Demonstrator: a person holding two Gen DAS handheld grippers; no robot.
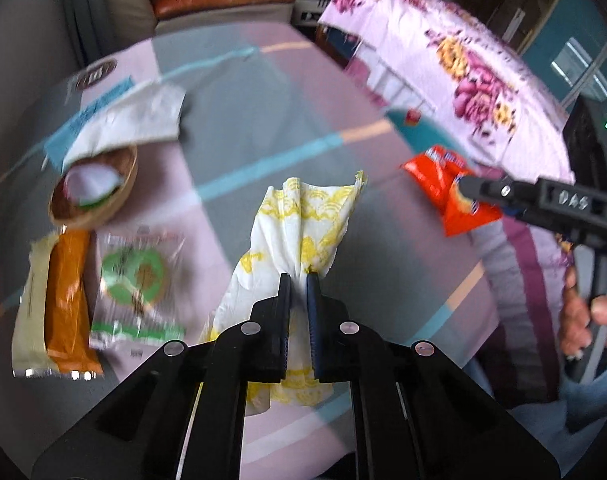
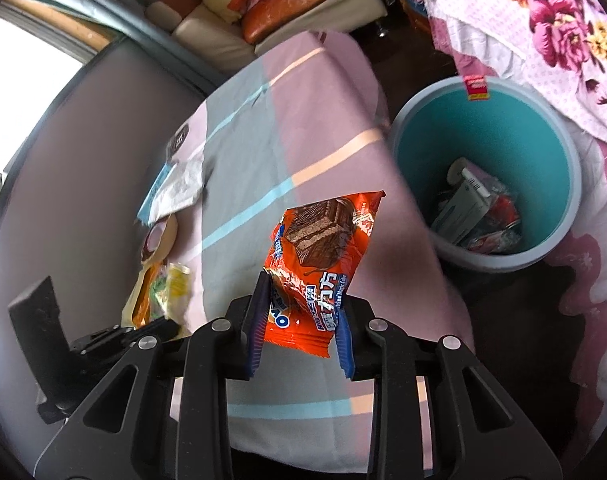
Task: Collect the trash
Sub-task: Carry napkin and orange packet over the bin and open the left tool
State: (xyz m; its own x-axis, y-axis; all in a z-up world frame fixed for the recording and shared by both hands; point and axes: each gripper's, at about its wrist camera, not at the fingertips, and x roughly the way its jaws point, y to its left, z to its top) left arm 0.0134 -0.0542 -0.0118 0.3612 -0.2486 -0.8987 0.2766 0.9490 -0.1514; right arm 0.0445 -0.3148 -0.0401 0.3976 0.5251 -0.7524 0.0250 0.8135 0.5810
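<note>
Two pieces are lifted off the table (image 2: 303, 92) — left gripper (image 1: 299, 280) clamped on the yellow-printed napkin (image 1: 299, 224), right gripper (image 2: 303, 300) pinching the orange snack wrapper (image 2: 319, 248) — so next, probably, comes carrying both over the teal bin (image 2: 423, 120) and releasing.

This is a lived-in home, most likely a sitting room or bedroom. A sofa (image 2: 223, 36) with cream and orange-brown leather cushions stands at the back, piled with soft bags and packets. The work surface is covered by a pink and grey bedsheet-like cloth (image 2: 303, 128) with pale blue and peach stripes. A flowered pink fabric (image 1: 443, 60) drapes over furniture beside it, and a teal plastic bin (image 2: 431, 128) stands on the dark floor. Daylight enters through a window (image 2: 19, 80).
</note>
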